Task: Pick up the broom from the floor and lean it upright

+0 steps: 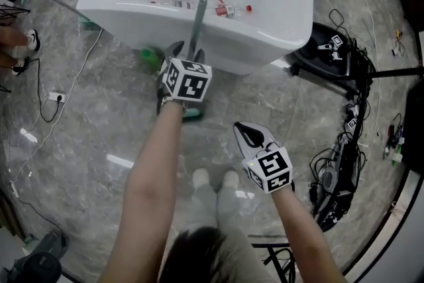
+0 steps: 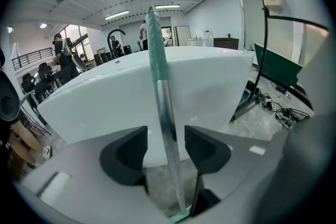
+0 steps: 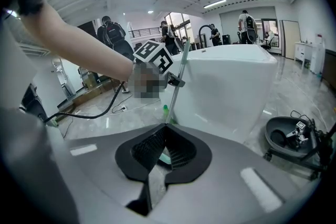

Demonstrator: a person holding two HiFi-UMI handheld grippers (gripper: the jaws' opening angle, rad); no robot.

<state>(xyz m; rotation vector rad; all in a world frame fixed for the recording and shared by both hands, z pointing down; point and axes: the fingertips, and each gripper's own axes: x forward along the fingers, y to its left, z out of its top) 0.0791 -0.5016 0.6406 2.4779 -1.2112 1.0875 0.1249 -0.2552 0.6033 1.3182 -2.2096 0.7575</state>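
Looks like the letting-go step. Broom (image 1: pixel 197 16) upright, handle seemingly propped on the near rim of the tub (image 1: pixel 265 3), head on the floor at the tub's foot. Left gripper (image 2: pixel 165 147) released: jaws apart on either side of the handle, neither one pressing it. Right gripper (image 3: pixel 160 152) clenched on nothing, low and well apart from the broom. Calls next, probably, for backing the left gripper straight off without nudging the handle, then checking that the lean holds.
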